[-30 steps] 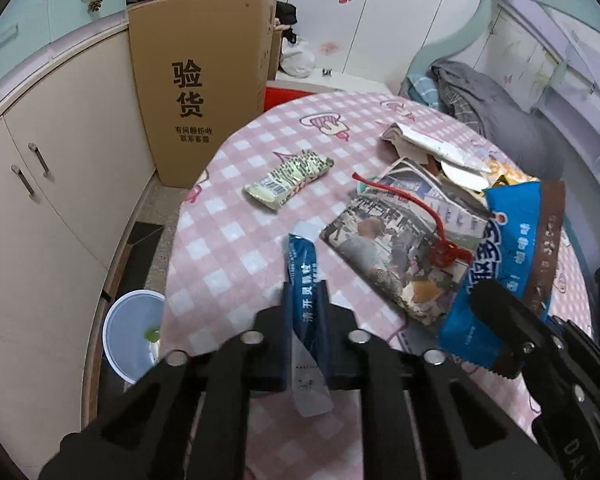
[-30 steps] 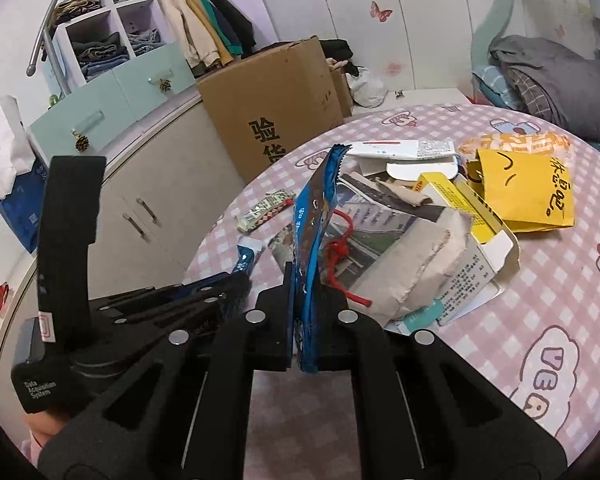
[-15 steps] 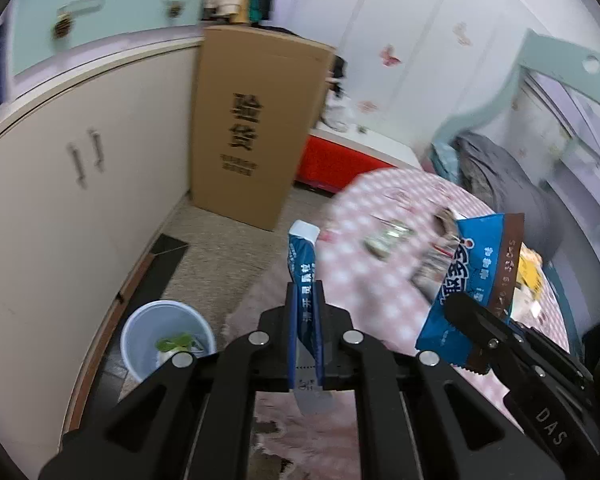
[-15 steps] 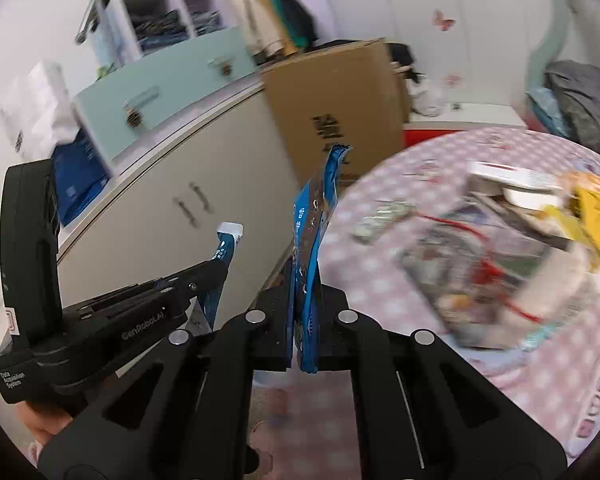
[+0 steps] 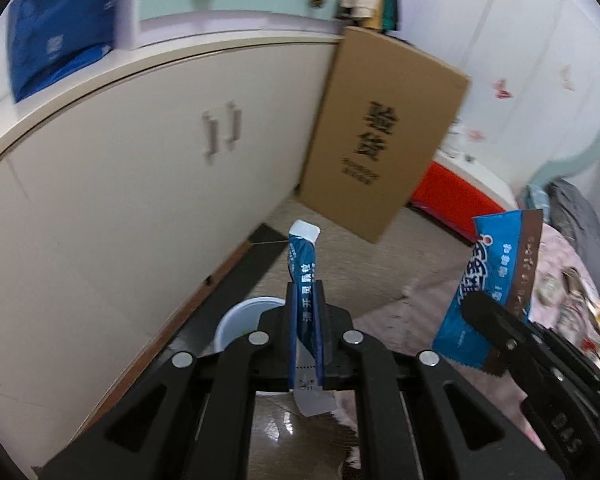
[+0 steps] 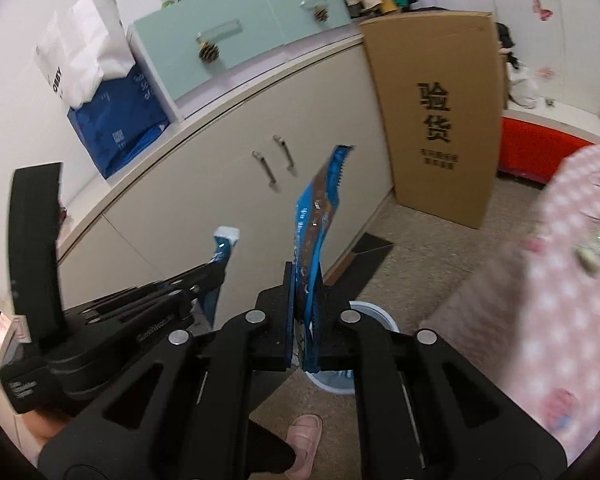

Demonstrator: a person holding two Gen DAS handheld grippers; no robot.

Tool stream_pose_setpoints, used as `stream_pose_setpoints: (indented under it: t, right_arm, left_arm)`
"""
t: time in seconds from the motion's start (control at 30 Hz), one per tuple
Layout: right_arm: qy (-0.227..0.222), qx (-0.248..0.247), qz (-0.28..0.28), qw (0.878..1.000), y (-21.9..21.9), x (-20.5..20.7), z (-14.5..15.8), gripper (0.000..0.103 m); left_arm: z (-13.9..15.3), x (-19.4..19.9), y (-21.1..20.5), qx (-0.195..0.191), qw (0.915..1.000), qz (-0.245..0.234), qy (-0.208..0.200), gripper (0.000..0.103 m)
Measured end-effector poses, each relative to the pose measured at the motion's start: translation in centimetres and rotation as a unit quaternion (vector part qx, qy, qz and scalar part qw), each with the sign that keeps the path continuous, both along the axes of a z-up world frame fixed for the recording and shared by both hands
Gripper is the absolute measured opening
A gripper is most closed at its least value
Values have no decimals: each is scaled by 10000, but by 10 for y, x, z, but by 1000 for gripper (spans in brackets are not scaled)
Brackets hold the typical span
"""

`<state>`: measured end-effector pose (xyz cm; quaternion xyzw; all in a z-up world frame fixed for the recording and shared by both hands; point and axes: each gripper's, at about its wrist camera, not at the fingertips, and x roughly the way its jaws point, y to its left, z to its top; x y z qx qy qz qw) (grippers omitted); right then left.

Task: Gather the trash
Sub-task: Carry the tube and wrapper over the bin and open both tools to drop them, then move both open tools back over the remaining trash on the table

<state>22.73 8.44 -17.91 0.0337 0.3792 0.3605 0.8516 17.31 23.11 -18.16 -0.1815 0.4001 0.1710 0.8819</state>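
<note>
Left gripper (image 5: 305, 332) pinches a narrow blue sachet (image 5: 303, 268), right gripper (image 6: 303, 322) a blue snack wrapper (image 6: 318, 216), above the white bin (image 6: 374, 314); light wrappers may flutter past the bin's rim.

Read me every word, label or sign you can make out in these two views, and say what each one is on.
"验货": large black characters on the cardboard box; the smaller lines beneath are too small to read.
"DAS": on the right hand-held gripper.
Narrow blue sachet in the left hand-held gripper: white characters, blurred.
Wide blue snack wrapper: print blurred.
White bag: letters partly cut off, not readable.
</note>
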Motion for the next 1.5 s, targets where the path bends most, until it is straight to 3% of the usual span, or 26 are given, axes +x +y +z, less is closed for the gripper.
stream_pose_setpoints:
  t: [0.03,0.1,0.13,0.3,0.63,1.17,1.23,1.3,1.5]
  right_arm:
    - [70,-59,16,10000,8,5,-9,15]
    - [285,-187,-14,9994,18,14,-26,36]
    - [348,-221,-44,9991,20,16,-33,52]
    - [524,-297,-157,9981,17,15,-48,53]
    - [75,-371,-577,9976,-8,5,-30,60]
    - [-431,-6,-1316,9904,-46,9,-10,64]
    - [-416,-9,-1365,9898,-49,11,-11,64]
    - [-355,11,-1377,9898,-51,13,-12,64]
    - [-245,2,-1379,9901,-57,10,-15,64]
  left_arm:
    - [-5,2,9,47,9999,98,91,7]
    - [-12,2,20,50,9996,199,183,7]
    - [-17,3,25,15,9994,231,246,7]
    - [-30,2,30,13,9989,204,414,7]
    - [-33,17,14,103,9989,12,462,7]
    - [-32,46,-5,336,9982,-169,474,10]
    - [-37,52,-4,322,9977,-132,576,18]
    - [-43,56,1,301,9968,24,741,66]
    - [-46,47,7,184,9968,127,768,67]
